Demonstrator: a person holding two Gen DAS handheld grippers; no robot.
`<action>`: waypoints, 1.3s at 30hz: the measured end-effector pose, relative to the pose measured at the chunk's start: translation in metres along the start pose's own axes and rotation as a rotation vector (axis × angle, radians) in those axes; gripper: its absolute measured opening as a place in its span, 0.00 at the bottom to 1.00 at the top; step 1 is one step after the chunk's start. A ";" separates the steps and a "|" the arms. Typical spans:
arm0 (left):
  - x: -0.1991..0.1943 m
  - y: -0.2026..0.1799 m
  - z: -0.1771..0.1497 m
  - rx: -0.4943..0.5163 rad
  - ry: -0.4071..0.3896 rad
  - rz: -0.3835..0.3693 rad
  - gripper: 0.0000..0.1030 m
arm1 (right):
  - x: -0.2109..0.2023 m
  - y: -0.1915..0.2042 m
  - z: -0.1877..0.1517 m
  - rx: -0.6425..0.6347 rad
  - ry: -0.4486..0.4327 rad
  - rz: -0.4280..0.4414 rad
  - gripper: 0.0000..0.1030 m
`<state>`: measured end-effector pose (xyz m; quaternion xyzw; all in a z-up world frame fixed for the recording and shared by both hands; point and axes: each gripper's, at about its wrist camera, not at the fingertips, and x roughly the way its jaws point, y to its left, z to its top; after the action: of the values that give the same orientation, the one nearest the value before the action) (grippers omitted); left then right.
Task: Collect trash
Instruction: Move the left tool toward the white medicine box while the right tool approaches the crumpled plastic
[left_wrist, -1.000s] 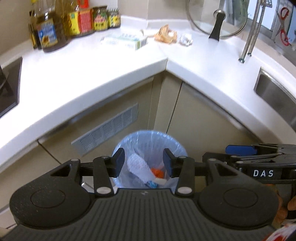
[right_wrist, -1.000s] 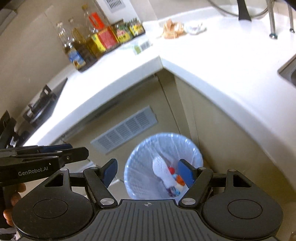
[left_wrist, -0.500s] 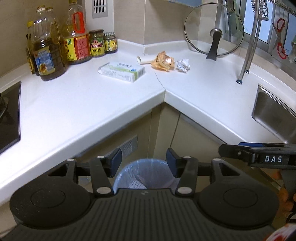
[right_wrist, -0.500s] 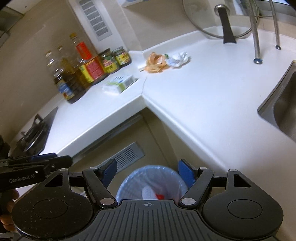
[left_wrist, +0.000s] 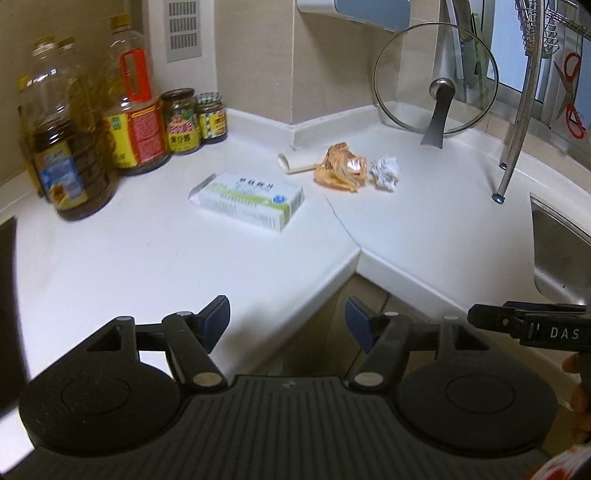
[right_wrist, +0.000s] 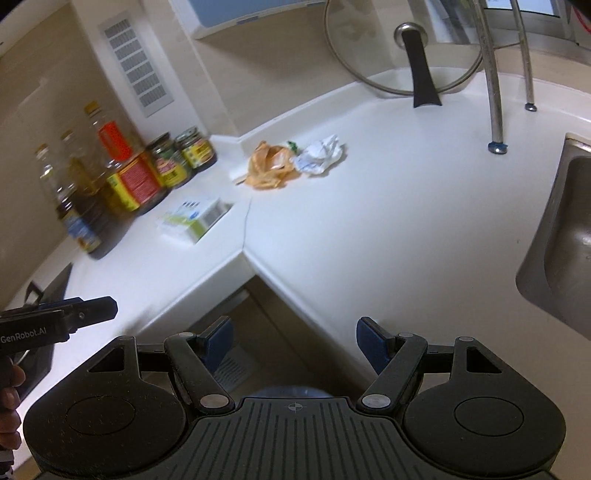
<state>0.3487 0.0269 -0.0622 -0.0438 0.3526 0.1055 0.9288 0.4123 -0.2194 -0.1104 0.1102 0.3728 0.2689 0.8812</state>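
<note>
Jaws empty, crumpled orange wrapper (left_wrist: 341, 168) well beyond

Both views swing up off the blue-lined bin (right_wrist: 291, 390), now only a sliver, and onto the white counter (left_wrist: 147, 254). The left gripper (left_wrist: 287, 320) is opening its jaws, empty, wider than a second ago; the crumpled wrapper (left_wrist: 341, 168) looms nearer.

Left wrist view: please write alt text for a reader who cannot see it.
An empty left tool, jaws opening, points at a white corner counter holding a medicine box, orange wrapper and crumpled paper. Oil bottles stand left.
</note>
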 end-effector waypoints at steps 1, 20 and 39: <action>0.005 0.001 0.004 0.006 0.001 -0.008 0.64 | 0.003 0.001 0.002 0.004 -0.005 -0.009 0.72; 0.089 -0.009 0.056 0.012 -0.022 0.050 0.68 | 0.056 -0.026 0.062 0.016 -0.004 -0.047 0.72; 0.192 -0.034 0.111 -0.089 0.024 0.323 0.82 | 0.120 -0.074 0.149 -0.019 -0.016 0.020 0.72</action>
<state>0.5681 0.0425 -0.1070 -0.0289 0.3611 0.2686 0.8925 0.6171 -0.2138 -0.1078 0.1079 0.3623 0.2803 0.8823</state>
